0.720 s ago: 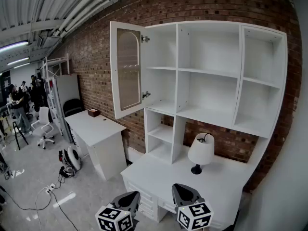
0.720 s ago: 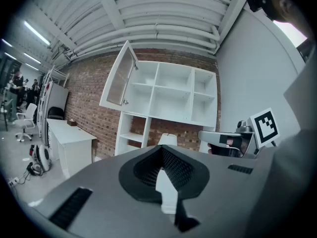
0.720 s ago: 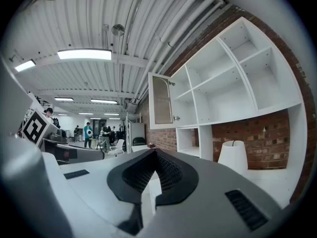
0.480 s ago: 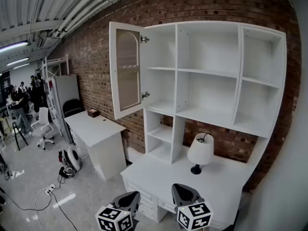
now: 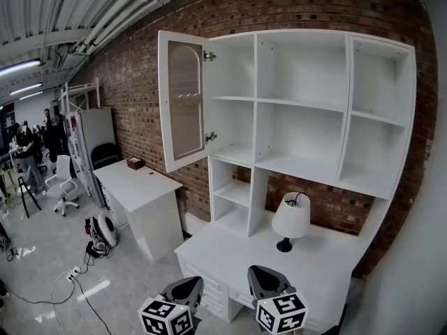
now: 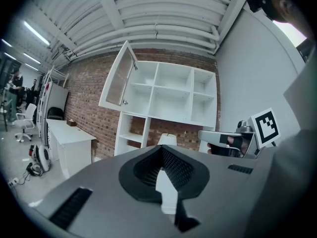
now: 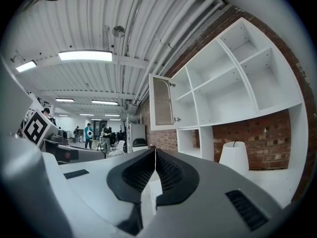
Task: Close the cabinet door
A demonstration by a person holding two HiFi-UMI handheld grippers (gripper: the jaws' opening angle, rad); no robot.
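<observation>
While the white arched-glass cabinet door (image 5: 183, 100) stands swung wide open at the upper left of the white wall shelf unit (image 5: 302, 67), the left gripper (image 5: 186, 286) and right gripper (image 5: 268, 279) sit far below, both pinched closed (nothing in either).

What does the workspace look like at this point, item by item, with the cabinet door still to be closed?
Surface: white desk below the shelves.
Job's things: cabinet door swung wide open at the left end of the shelf unit.
Clutter: one table lamp on the desk; nothing else seen.
Grippers: left gripper and right gripper both shut, nothing held, low in the head view and well short of the door.
Cables: floor cables beside a second desk.
Surroundings: brick wall, office chair, people far off at left.
</observation>
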